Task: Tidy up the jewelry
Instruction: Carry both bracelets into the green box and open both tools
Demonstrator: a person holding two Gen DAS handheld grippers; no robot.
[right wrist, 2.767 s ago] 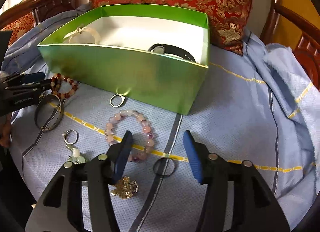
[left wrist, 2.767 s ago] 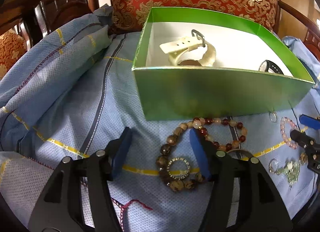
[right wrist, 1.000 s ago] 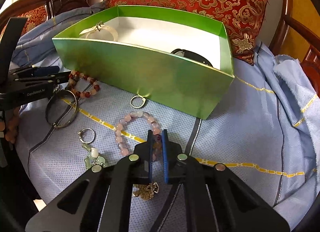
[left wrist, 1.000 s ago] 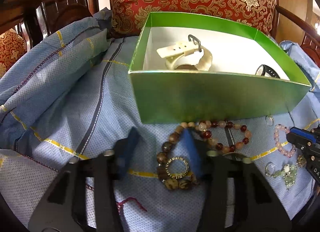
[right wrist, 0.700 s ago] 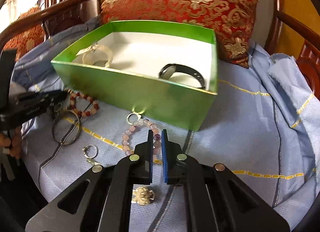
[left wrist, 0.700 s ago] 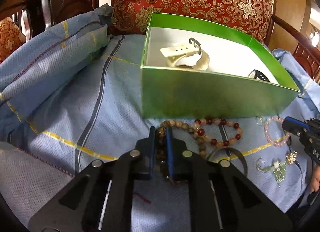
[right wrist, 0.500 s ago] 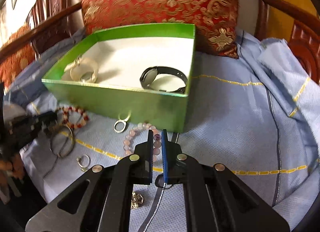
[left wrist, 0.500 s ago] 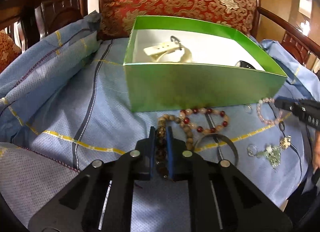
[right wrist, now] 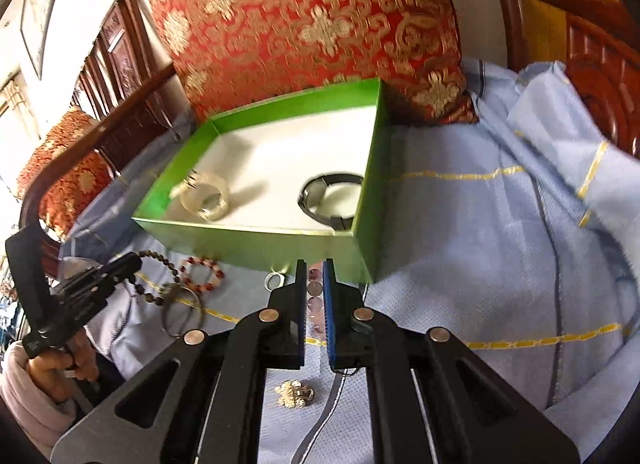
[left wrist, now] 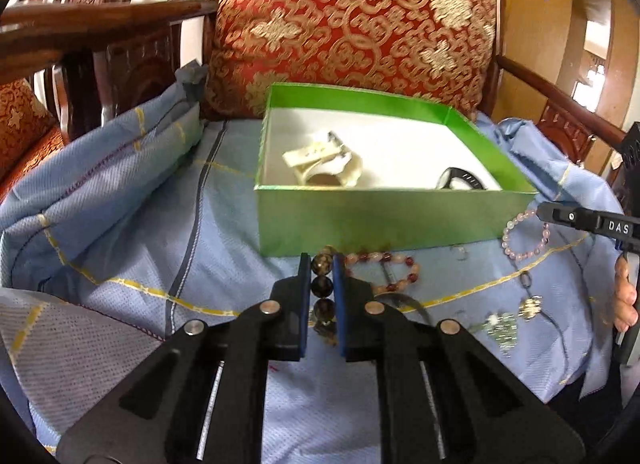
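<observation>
Two grips are on at once, one bracelet per hand. My left gripper [left wrist: 322, 276] is clamped on the dark brown bead bracelet [left wrist: 322, 286]; beads are stacked between the blue pads, the strand running along the fingers. My right gripper [right wrist: 315, 284] is clamped on the pink bead bracelet [right wrist: 315, 296], same orientation, and the left view shows its loop hanging off the tip [left wrist: 524, 236].

Target is the green box [left wrist: 376, 219], sitting on the blue cloth [left wrist: 132, 232] over the chair seat, back wall against the red cushion [left wrist: 360, 23]. It's straight ahead of both grippers, open side up. The long axis runs left-right across the seat, so both loads have to clear the near long wall.

- Left gripper faces the left half of that wall, and the cream watch [left wrist: 324, 161] lies just inside, near the box's left corner.
- Right gripper faces the right near corner, and the black watch [right wrist: 332, 199] lies just behind it.
- The middle of the white floor is bare, which I judge the best drop zone for both.

Both tips look about equally near the wall, so I can't say which goes first.

The red-and-white bead bracelet [left wrist: 384, 272], a metal bangle [right wrist: 182, 310], a small ring [right wrist: 274, 280] and a gold charm [right wrist: 294, 394] lie on the cloth by the seat's front edge.

Risk, as I see it: trailing loops snag the rim if the lift is low.
</observation>
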